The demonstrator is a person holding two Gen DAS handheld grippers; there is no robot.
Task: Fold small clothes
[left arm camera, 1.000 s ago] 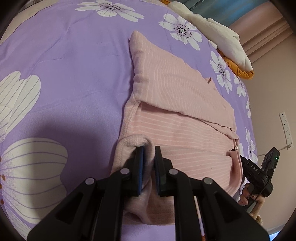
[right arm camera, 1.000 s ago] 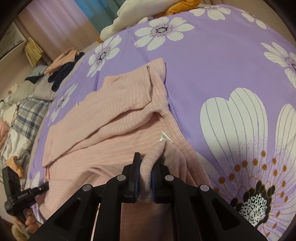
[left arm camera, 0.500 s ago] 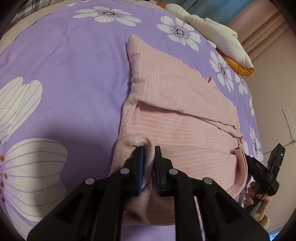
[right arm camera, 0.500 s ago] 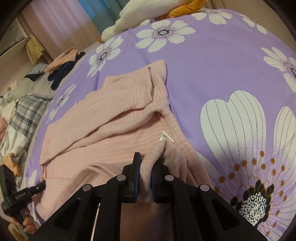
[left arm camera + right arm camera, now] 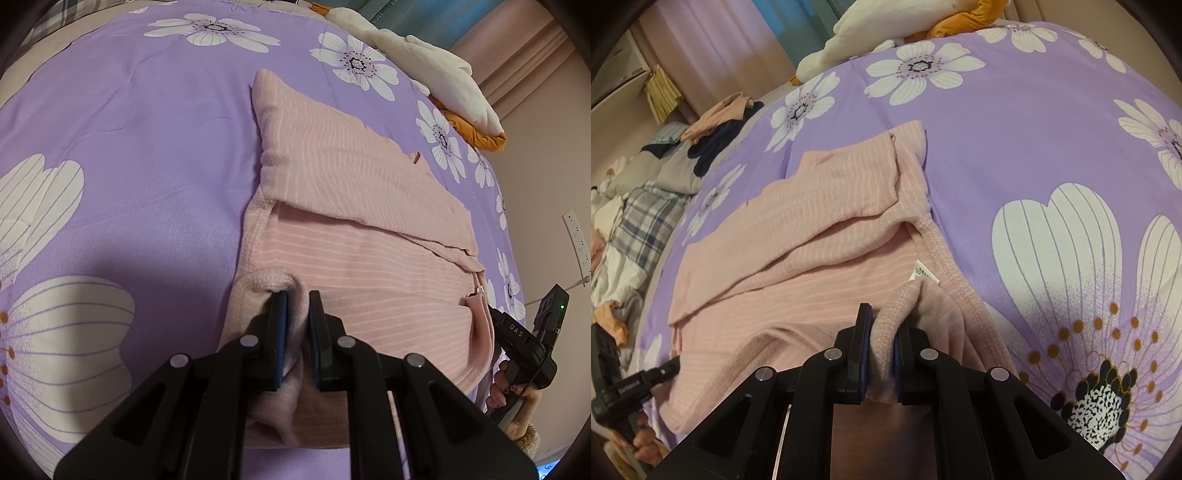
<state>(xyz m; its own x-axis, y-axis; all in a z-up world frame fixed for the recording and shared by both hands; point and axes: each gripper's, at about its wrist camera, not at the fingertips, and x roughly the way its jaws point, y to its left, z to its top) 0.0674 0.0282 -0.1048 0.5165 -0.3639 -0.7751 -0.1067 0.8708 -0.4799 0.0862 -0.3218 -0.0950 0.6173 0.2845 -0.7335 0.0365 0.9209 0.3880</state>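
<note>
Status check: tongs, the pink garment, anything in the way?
Left tongs, right tongs both clamped on pink striped knit garment's near hem. Partly folded on purple floral bedspread. Nothing obstructing.

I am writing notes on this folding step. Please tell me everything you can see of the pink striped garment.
The pink garment is soft knit with thin white stripes and stitched hems. It lies on the purple flowered bedcover, with a sleeve folded across its body. A small white label shows near one hem. The left gripper pinches a bunched near edge at one corner, and the right gripper clamps the hem at the other. The fabric puckers at both grips.
</note>
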